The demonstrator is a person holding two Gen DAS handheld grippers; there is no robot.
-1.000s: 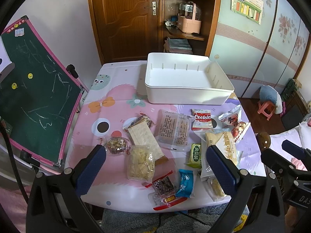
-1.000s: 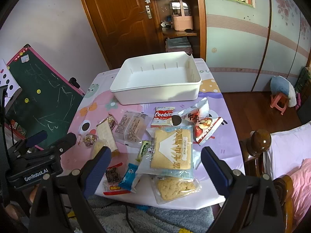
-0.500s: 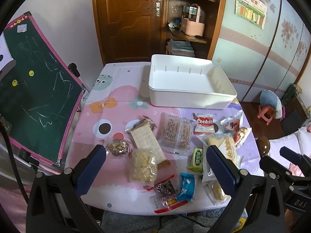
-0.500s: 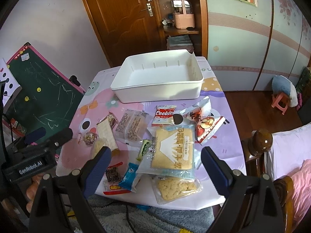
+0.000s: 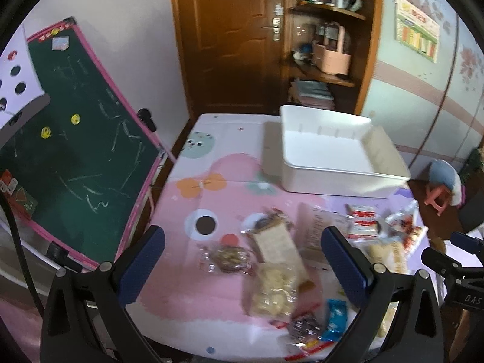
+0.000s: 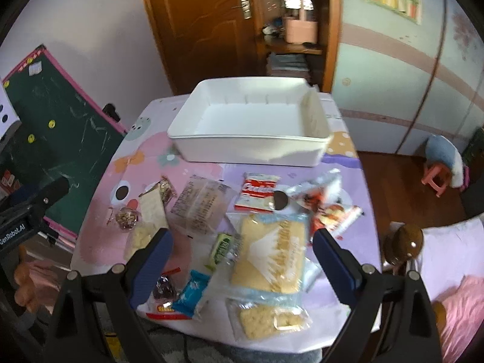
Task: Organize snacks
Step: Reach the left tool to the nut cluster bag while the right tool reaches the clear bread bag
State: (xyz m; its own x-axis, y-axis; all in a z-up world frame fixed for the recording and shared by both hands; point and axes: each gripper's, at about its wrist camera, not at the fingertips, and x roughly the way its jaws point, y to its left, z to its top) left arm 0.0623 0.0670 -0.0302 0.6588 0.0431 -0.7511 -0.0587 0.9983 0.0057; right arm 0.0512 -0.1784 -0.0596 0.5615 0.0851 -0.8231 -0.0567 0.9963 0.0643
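An empty white bin [image 6: 251,121] [image 5: 335,154] stands at the far side of a table with a pink and purple cartoon cloth [image 5: 211,181]. Several wrapped snacks lie scattered in front of it: a large bread pack [image 6: 269,254], a red cookie pack [image 6: 258,192], a clear cake pack [image 6: 201,205], a blue candy [image 6: 190,293], a nut cluster [image 5: 230,258]. My left gripper [image 5: 242,266] hovers open above the left snacks. My right gripper [image 6: 242,263] hovers open over the bread pack. Neither one holds anything.
A green chalkboard with a pink frame [image 5: 69,163] leans at the table's left edge. A wooden door [image 5: 224,39] and shelves [image 5: 326,45] stand behind. A wooden bedpost knob [image 6: 403,243] and bedding lie at the right. A small pink stool [image 6: 438,175] stands on the floor.
The left gripper has swung left and dropped closer to the table, so the snacks shifted right in its view. The right gripper moved slightly forward. Both views are motion-blurred.
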